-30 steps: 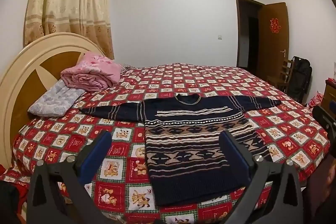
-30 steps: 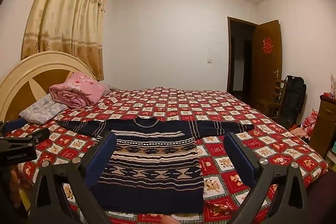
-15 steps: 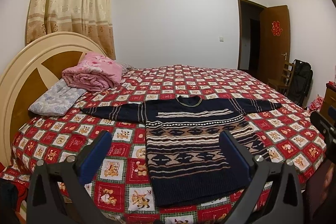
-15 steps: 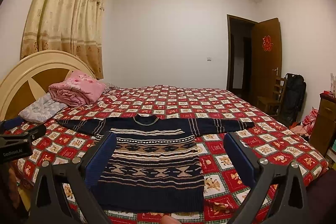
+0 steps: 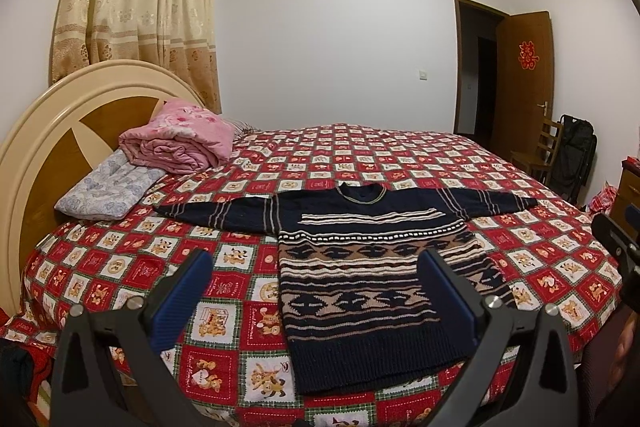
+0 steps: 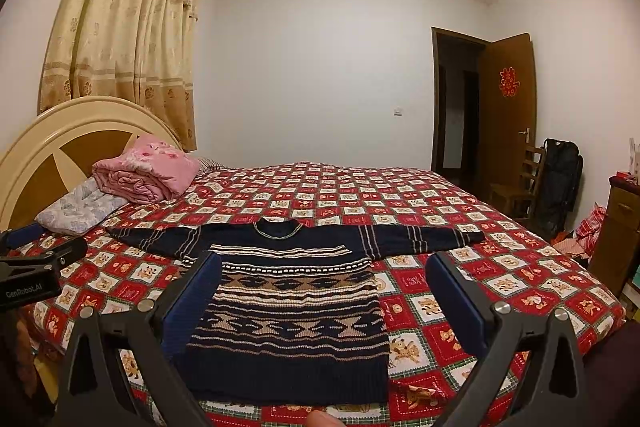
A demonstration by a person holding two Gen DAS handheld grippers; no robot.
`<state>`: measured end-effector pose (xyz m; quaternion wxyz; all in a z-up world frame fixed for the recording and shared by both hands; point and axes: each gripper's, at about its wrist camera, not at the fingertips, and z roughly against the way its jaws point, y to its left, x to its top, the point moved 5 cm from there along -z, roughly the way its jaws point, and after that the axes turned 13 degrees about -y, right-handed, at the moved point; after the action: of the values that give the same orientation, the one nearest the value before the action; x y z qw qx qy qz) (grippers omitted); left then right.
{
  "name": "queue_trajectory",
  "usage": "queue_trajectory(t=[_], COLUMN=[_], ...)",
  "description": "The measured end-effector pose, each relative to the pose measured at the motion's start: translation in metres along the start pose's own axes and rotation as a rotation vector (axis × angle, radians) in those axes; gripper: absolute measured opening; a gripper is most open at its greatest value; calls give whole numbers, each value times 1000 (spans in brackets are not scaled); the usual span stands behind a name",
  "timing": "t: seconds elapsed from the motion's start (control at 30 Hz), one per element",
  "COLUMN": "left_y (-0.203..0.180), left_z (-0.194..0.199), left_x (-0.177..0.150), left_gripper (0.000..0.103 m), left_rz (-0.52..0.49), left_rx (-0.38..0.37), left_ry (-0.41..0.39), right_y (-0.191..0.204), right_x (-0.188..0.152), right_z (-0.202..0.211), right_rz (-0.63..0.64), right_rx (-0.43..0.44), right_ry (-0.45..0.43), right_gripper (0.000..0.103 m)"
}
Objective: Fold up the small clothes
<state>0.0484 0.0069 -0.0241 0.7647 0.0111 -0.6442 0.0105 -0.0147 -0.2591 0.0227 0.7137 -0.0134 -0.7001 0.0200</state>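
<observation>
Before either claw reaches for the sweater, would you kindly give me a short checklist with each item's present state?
1. Sweater lies flat, sleeves spread: ok.
2. Left claw open, empty: ok.
3. Right claw open, empty: ok.
4. Nothing resting on sweater: ok.
5. Pink quilt and pillow apart from sleeve: ok.
6. Hem fully on bedspread, not overhanging: cannot tell.

A sweater (image 5: pixel 360 259) lies flat on the bed (image 5: pixel 360 155), near its front edge, both sleeves stretched out to the sides, neck toward the far wall. At the left, a folded quilt (image 5: pixel 180 139) rests partly on a pillow (image 5: pixel 104 191), before the headboard (image 5: pixel 48 131). A chair (image 6: pixel 520 183) stands right of the bed, beside the door (image 6: pixel 506 107).
</observation>
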Motion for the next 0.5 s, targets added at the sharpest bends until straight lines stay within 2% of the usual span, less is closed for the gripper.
queue_trajectory(t=[0.5], left_y=[2], left_z=[0], left_x=[0], left_gripper=[103], left_rz=[3], left_rx=[0], left_ry=[0], right_y=[1], right_x=[-3], right_z=[0], right_rz=[1], right_rx=[2], right_ry=[3], right_gripper=[102])
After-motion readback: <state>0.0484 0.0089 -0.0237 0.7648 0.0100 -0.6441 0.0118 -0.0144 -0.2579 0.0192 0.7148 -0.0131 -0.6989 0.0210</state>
